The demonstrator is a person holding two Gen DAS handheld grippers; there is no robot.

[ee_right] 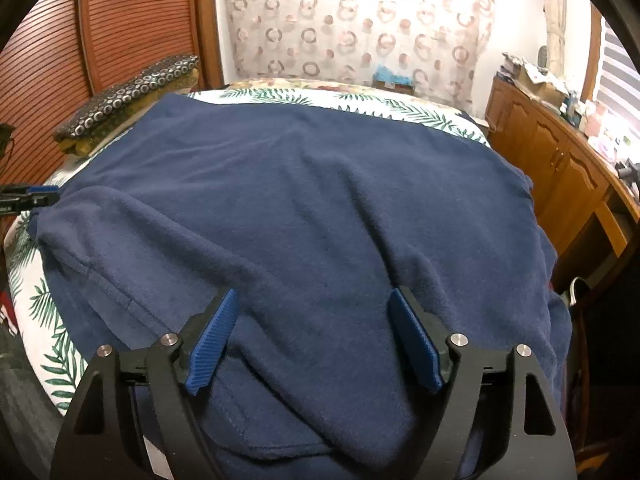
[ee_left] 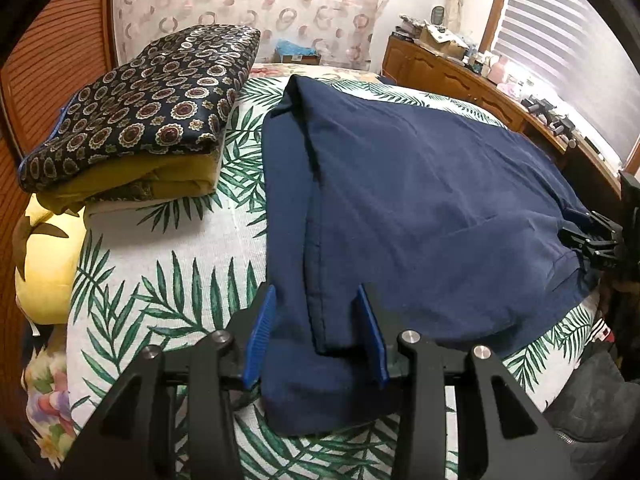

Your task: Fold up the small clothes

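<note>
A navy blue garment (ee_left: 420,200) lies spread over the palm-leaf bedspread (ee_left: 160,272), with its left side folded inward along a seam. My left gripper (ee_left: 317,288) is at the garment's near left corner. Its blue pads stand apart on either side of the folded edge, and the cloth lies flat between them, not pinched. My right gripper (ee_right: 313,293) hovers wide open over the near right part of the garment (ee_right: 320,200), with a soft ridge of cloth between its fingers. Each gripper shows small at the edge of the other's view: the right gripper (ee_left: 580,236) and the left gripper (ee_right: 36,196).
A folded stack, dark medallion-print fabric over mustard cloth (ee_left: 152,112), sits at the bed's far left. A yellow cushion (ee_left: 44,272) lies below it. A slatted wooden door (ee_left: 52,60) is on the left, and a cluttered wooden dresser (ee_right: 560,168) runs along the right under a window.
</note>
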